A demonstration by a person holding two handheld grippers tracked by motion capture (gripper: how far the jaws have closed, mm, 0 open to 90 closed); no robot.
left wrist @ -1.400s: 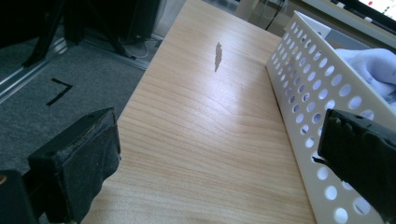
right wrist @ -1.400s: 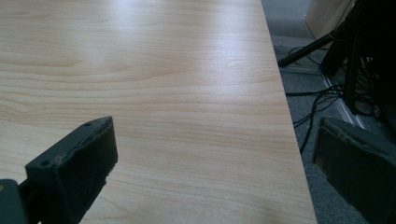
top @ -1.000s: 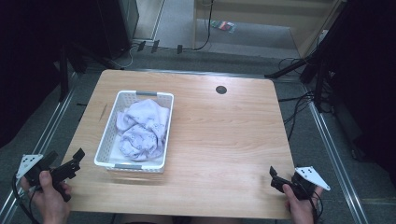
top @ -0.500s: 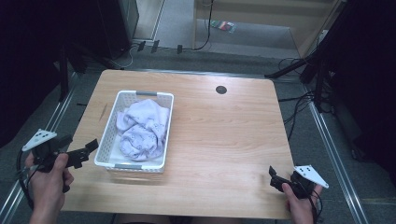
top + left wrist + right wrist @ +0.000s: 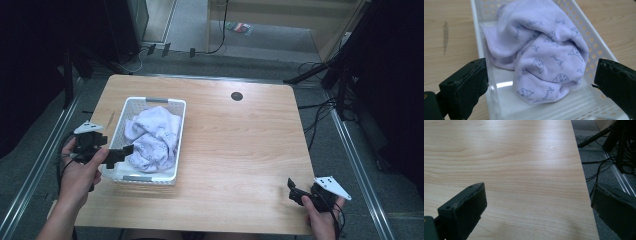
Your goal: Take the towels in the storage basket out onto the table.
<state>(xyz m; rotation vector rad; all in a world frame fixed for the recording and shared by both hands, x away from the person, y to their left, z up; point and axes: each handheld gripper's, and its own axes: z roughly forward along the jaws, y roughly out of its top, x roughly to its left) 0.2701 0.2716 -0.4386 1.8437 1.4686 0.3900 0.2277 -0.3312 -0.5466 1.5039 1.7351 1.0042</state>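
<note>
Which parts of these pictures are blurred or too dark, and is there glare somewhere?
High view: the surroundings are very dark, while the table is evenly lit. Left gripper view: the purple cloth is sharp, the near fingers slightly soft. Right gripper view: pale glare lies on the far wood, and the fingers look blurred.

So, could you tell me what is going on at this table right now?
A person holds a pair of tongs in each hand. The left tongs hang open over the near end of a white basket, aimed at the lilac cloth bundled inside, not touching it. The right tongs sit open over the bare table at its near right corner.
</note>
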